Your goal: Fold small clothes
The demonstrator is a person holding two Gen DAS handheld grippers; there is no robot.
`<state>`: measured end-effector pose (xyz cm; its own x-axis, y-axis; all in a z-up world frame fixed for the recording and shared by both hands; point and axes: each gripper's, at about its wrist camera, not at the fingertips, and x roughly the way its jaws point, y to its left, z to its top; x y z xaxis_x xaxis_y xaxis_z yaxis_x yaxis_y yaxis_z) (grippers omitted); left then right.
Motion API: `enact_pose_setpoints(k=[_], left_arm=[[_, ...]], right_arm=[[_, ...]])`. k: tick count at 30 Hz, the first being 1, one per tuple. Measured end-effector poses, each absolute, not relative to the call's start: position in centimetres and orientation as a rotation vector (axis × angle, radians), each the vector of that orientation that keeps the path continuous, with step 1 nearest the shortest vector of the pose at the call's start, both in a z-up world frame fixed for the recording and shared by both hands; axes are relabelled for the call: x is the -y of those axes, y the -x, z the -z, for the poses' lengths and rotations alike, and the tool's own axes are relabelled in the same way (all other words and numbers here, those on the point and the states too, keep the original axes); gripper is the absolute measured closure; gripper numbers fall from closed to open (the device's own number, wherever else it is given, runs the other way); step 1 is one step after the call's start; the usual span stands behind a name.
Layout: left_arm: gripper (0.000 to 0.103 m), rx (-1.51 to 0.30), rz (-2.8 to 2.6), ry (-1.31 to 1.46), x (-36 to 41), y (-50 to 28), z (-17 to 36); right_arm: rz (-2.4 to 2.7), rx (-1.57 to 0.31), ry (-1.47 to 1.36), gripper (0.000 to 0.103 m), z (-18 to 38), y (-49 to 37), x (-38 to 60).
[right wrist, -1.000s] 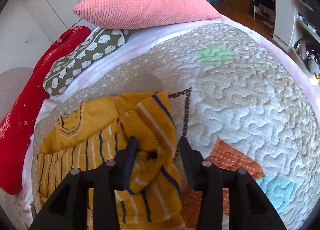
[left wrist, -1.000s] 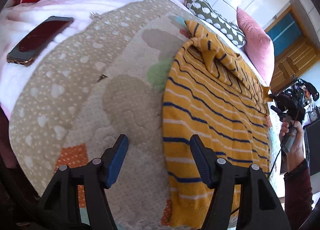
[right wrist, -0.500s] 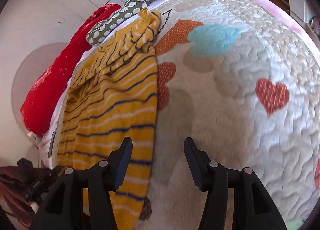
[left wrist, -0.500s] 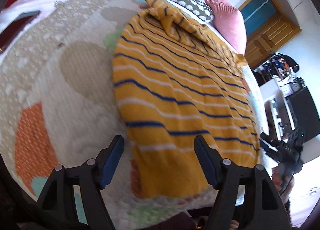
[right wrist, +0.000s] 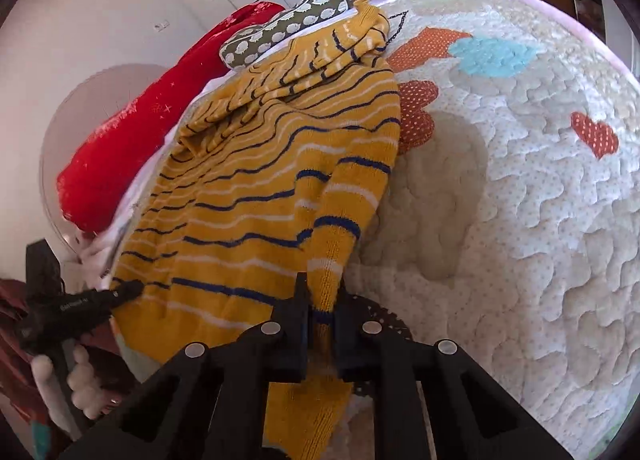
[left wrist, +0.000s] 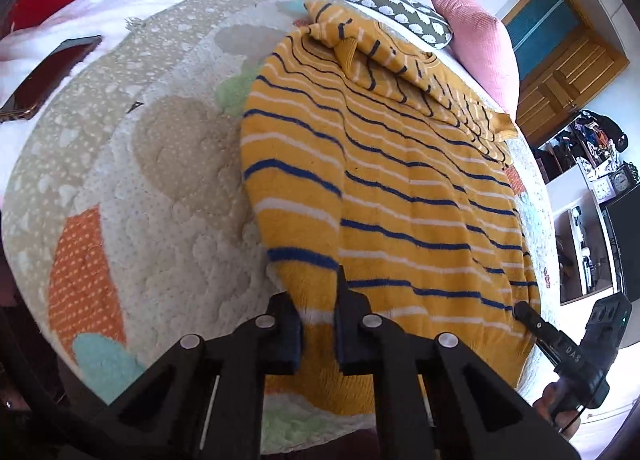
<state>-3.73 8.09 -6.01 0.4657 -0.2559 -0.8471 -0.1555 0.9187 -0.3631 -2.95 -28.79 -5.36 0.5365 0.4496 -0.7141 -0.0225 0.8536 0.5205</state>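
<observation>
Mustard-yellow knit with navy and white stripes, the small sweater (left wrist: 400, 179) lies spread on the quilted bedspread (left wrist: 168, 195), its sleeves already folded in near the collar. Both grippers have just been closing, and each now pinches a bottom corner of the hem: the left gripper (left wrist: 318, 324) at one edge, the right gripper (right wrist: 322, 316) at the other, fabric bunched between the jaws. Holding both corners at once looks like preparation for lifting the hem toward the collar in an even fold.
</observation>
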Motion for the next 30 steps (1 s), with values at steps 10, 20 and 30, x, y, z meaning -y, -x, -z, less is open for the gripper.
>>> enact_pose_setpoints(k=[10,20,30], left_arm=[[0.093,-1.084,0.086,0.391,-7.5,8.5,4.8],[0.086,-1.050,0.155,0.365,-9.6,10.6,3.4],[0.036,-0.912,0.085,0.280,-8.4,-4.5,-2.1]], right_arm=[[-0.349,-0.979,-0.615,0.096,4.6,6.6,32.0],[-0.295,-0.996,-0.600,0.089,5.3,9.5,34.0],[-0.204,-0.924,-0.475,0.076,1.8,5.4,34.2]])
